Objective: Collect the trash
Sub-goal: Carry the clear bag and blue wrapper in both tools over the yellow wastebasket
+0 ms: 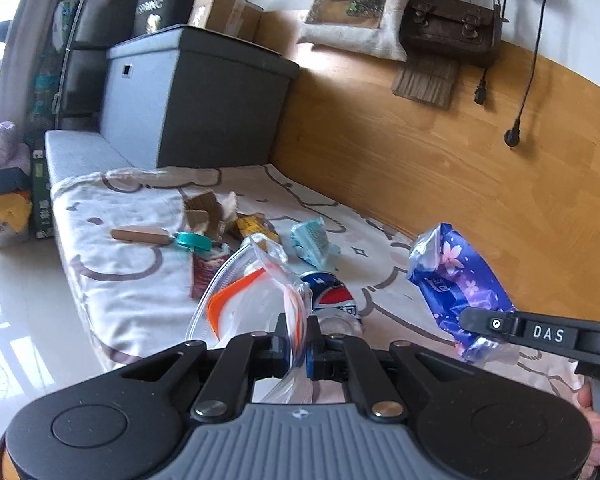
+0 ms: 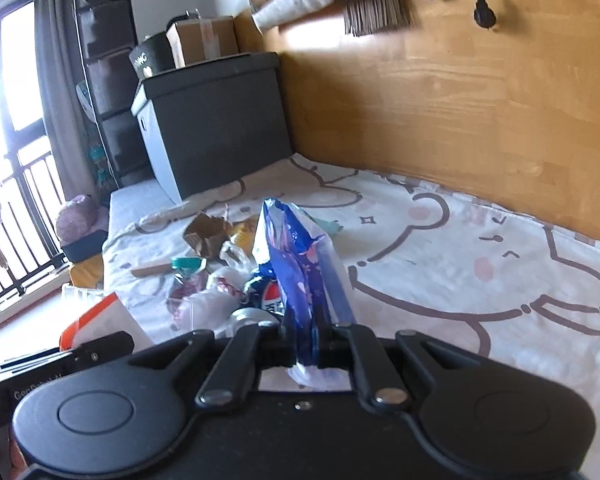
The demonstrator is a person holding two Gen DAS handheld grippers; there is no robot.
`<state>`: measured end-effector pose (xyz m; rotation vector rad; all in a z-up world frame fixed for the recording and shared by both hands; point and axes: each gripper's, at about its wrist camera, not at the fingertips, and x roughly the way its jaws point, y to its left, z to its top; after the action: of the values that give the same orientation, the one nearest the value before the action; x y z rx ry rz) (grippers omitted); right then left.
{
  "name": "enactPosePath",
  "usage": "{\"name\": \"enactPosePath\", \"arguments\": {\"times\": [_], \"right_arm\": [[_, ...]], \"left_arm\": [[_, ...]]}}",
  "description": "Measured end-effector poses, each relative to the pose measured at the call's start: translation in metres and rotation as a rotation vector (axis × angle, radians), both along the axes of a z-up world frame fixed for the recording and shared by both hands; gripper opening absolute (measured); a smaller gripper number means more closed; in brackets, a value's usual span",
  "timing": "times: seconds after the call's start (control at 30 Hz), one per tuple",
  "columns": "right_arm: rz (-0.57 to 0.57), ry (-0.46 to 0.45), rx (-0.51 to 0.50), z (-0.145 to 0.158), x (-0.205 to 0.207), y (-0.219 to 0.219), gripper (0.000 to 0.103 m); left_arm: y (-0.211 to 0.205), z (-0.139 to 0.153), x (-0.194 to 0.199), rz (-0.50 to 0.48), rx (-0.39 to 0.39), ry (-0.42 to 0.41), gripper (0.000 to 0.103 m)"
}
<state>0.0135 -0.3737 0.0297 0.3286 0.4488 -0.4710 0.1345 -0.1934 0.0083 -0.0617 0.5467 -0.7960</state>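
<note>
Left gripper (image 1: 298, 334) pinched tight on the rim of a clear zip bag (image 1: 252, 296), held up over the bed (image 1: 132, 240). Right gripper (image 2: 312, 340) clamped on a blue wrapper (image 2: 296, 264) — lifted clear of the sheet. Just beyond, a Pepsi can (image 1: 332, 294) on its side; farther off, cardboard scraps (image 1: 206, 212), a teal lid (image 1: 192, 240) — near the grey box (image 1: 196, 96).

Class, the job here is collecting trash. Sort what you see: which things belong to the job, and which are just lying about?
Part of the job:
left gripper, shut on the clear bag
right gripper, shut on the blue wrapper
Pepsi can
cardboard scraps
teal lid

Just lying about:
grey box
brown satchel
cushion
cables
</note>
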Motion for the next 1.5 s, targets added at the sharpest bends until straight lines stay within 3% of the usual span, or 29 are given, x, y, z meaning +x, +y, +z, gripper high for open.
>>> {"name": "enactPosePath", "arguments": {"times": [0.43, 0.97, 1.17, 1.5], "right_arm": [[0.087, -0.006, -0.038, 0.009, 0.03, 0.043, 0.007], [0.285, -0.022, -0.033, 0.002, 0.126, 0.13, 0.006], [0.371, 0.026, 0.029, -0.026, 0.169, 0.164, 0.006], [0.494, 0.241, 0.149, -0.095, 0.235, 0.197, 0.006]], "left_arm": [[0.057, 0.011, 0.019, 0.162, 0.034, -0.004, 0.006], [0.144, 0.01, 0.069, 0.38, 0.082, 0.011, 0.007], [0.175, -0.008, 0.095, 0.486, 0.131, 0.066, 0.007], [0.212, -0.056, 0.134, 0.592, 0.211, 0.214, 0.007]]}}
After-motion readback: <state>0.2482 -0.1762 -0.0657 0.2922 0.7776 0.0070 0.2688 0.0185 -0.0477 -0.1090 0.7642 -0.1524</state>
